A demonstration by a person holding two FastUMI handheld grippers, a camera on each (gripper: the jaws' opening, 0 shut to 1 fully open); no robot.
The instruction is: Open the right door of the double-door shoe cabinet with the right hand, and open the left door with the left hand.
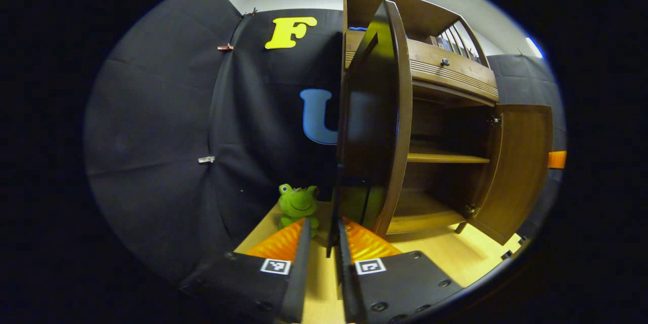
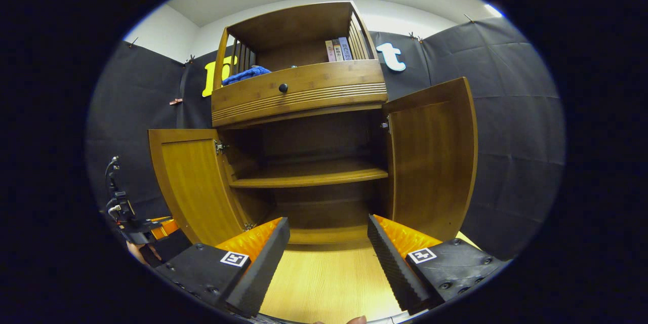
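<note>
Right gripper view faces the brown wooden double-door shoe cabinet point(image 2: 304, 172): left door point(image 2: 195, 187) and right door point(image 2: 435, 157) both swung open, right claw point(image 2: 328, 243) spread apart. Left claw point(image 1: 324, 248) nearly together around the left door's edge point(image 1: 331, 233), beside a green plush frog point(image 1: 297, 205).

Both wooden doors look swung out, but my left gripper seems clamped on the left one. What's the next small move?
Probably open the left gripper and back off: its fingers pinch the brown wooden left door edge, already swung wide. The right door stands open too, and the right gripper is open, holding nothing.
</note>
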